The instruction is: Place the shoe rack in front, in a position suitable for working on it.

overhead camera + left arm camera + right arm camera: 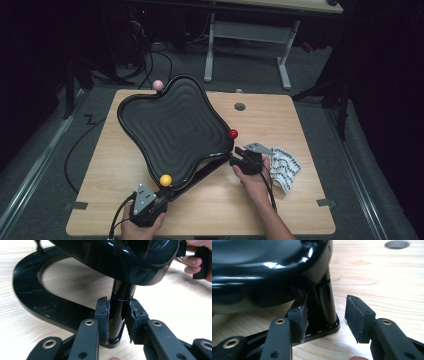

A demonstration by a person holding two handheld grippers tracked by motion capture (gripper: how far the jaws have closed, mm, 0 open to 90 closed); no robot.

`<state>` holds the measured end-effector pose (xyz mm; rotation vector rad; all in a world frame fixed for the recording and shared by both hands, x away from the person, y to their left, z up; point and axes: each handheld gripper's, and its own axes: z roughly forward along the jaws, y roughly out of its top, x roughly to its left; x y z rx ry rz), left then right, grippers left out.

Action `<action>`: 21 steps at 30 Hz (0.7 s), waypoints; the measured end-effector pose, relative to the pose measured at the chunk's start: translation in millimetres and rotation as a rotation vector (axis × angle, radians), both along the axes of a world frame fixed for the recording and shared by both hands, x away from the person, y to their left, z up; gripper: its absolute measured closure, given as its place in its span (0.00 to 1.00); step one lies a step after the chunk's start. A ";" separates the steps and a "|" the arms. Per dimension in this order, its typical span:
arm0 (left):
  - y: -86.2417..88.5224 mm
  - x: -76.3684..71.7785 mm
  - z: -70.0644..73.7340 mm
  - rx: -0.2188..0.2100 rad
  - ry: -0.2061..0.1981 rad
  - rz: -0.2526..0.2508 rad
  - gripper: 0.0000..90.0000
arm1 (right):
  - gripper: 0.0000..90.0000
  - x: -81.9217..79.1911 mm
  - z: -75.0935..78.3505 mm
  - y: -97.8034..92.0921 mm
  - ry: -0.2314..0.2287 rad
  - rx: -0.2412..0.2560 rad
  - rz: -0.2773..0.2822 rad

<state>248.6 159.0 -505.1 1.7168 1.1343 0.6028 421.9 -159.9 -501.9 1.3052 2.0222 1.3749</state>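
A glossy black wavy tray (175, 125) stands tilted on a black stand on the wooden table (280, 125). Its corners carry a pink ball (158, 85), a red ball (233, 134) and a yellow ball (165, 180). My left gripper (159, 197) sits below the yellow ball. In the left gripper view it (118, 312) is shut on a black upright post (120, 297) of the stand, under the tray's rim. My right gripper (235, 156) is just under the red ball. It (327, 315) is open around another post (322, 302): the left pad touches it, the right pad stands apart.
A white patterned cloth (284, 167) lies right of my right hand. The stand's curved black base (32, 297) rests on the table under the tray. A round hole (240, 106) is in the tabletop behind the tray. Desk legs and cables stand on the floor beyond.
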 end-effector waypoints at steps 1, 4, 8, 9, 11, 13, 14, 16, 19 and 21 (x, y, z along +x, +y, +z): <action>1.8 -0.3 -0.1 -0.001 0.000 0.005 0.81 | 0.62 2.5 -2.4 1.9 -0.003 -0.001 0.009; 4.7 -1.1 -0.1 0.015 -0.006 0.015 0.81 | 0.69 9.1 -7.0 6.6 -0.023 0.025 0.038; 3.4 -2.1 0.4 0.041 -0.014 0.025 0.82 | 0.79 8.6 -8.4 11.0 -0.053 -0.009 0.047; 3.3 -2.3 0.6 0.050 -0.016 0.029 0.82 | 0.79 7.0 -7.6 11.8 -0.060 -0.029 0.048; 4.6 -1.7 0.1 0.040 -0.017 0.027 0.82 | 0.79 2.1 -6.9 9.8 -0.055 -0.036 0.043; 5.3 -0.8 0.0 0.039 -0.019 0.025 0.82 | 0.79 -4.7 -7.6 5.3 -0.058 -0.034 0.036; 5.6 0.0 0.0 0.038 -0.018 0.021 0.82 | 0.79 -7.6 -8.0 2.9 -0.059 -0.033 0.036; 5.4 1.6 -0.3 0.029 -0.016 0.011 0.82 | 0.80 -17.7 -9.3 -5.1 -0.069 -0.033 0.033; 0.0 3.2 -1.2 -0.029 -0.016 0.002 0.81 | 0.80 -31.5 -9.1 -14.9 -0.076 -0.054 0.016; 2.3 4.7 -0.5 0.015 -0.010 -0.053 0.81 | 0.81 -42.3 -7.9 -23.0 -0.073 -0.074 0.000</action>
